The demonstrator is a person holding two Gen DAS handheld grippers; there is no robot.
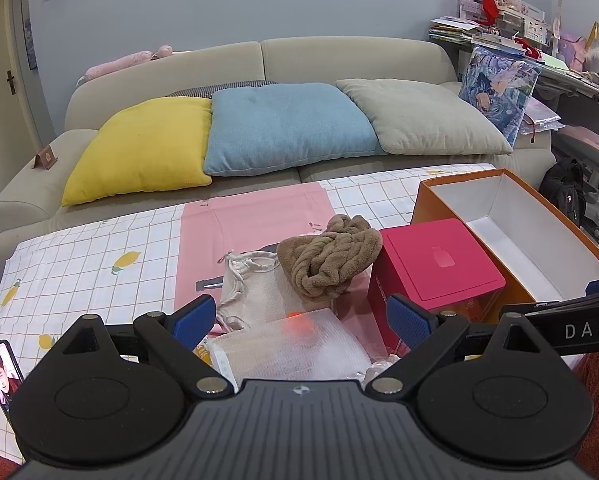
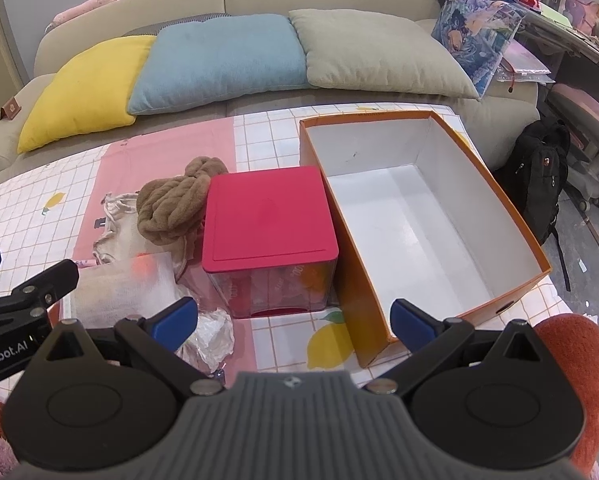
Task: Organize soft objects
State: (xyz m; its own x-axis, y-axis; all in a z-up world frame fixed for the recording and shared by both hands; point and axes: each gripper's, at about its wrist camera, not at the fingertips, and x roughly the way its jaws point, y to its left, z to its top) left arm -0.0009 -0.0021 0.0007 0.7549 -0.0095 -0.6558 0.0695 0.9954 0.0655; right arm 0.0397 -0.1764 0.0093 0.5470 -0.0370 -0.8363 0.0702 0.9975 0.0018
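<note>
A brown fluffy towel point(image 1: 329, 258) point(image 2: 177, 208) lies bunched on a cream drawstring bag point(image 1: 251, 292) point(image 2: 113, 232) on the table. A clear bubble-wrap pack point(image 1: 287, 350) point(image 2: 123, 292) lies nearer me. A pink-lidded box point(image 1: 437, 266) point(image 2: 269, 224) stands beside an open orange box point(image 1: 515, 216) point(image 2: 419, 216), white and bare inside. My left gripper point(image 1: 299, 316) is open and empty above the bubble wrap. My right gripper point(image 2: 293, 318) is open and empty in front of the pink box and the orange box's near corner.
The table carries a white checked lemon cloth point(image 1: 79, 272) with a pink mat point(image 1: 255, 220). A phone point(image 1: 1, 372) lies at the left. Crumpled clear plastic point(image 2: 215, 336) lies near the pink box. A sofa with yellow, blue and grey cushions point(image 1: 287, 124) stands behind; a cluttered desk stands at the right.
</note>
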